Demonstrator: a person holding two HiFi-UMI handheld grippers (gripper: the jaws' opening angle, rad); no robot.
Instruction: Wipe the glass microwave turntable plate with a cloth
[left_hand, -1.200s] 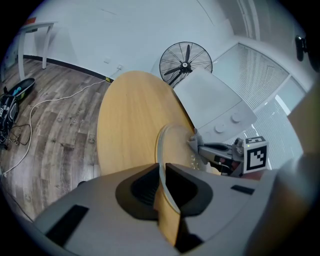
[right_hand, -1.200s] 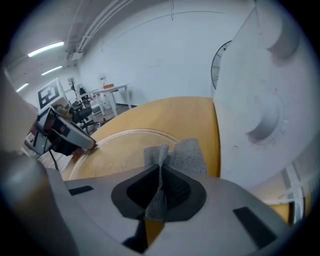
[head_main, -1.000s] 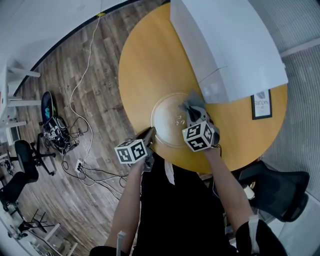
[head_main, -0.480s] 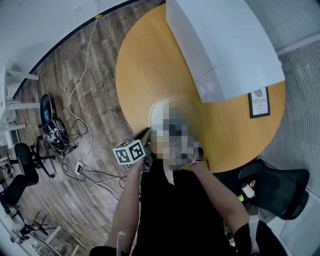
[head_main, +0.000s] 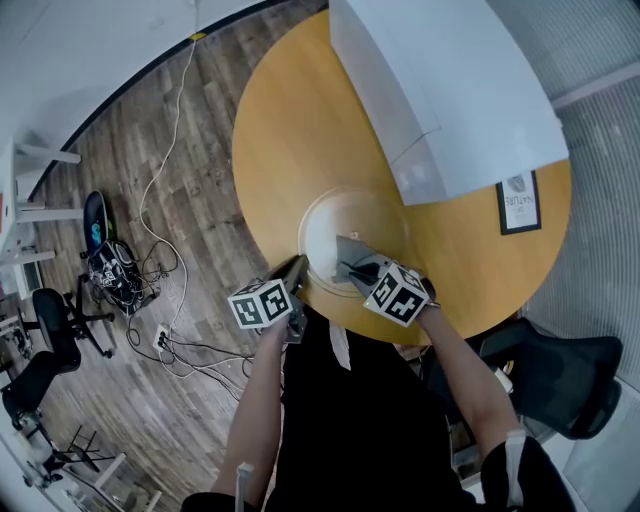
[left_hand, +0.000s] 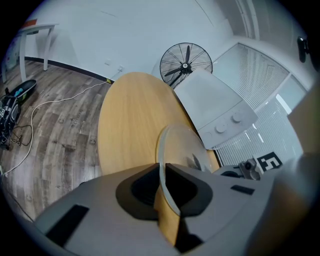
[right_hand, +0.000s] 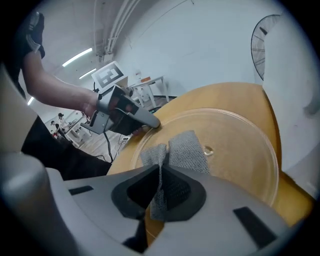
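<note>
A clear glass turntable plate (head_main: 355, 222) lies flat on the round wooden table (head_main: 290, 120), near its front edge. My left gripper (head_main: 296, 274) is shut on the plate's near left rim (left_hand: 162, 155), which runs between its jaws. My right gripper (head_main: 352, 270) is shut on a grey mesh cloth (head_main: 350, 255). The cloth (right_hand: 182, 150) lies spread on the near part of the plate (right_hand: 235, 145). In the right gripper view the left gripper (right_hand: 150, 120) shows at the plate's far edge.
A white microwave (head_main: 450, 90) stands on the table just behind the plate, its knobs (left_hand: 227, 122) facing the plate. A framed sign (head_main: 518, 205) sits at the table's right edge. Cables (head_main: 165, 200) trail over the wood floor at the left. A black chair (head_main: 560, 385) stands at the right.
My right gripper has dragged the cloth from the plate's far right side, by the microwave, to its near edge. The left gripper has kept still on the rim.
</note>
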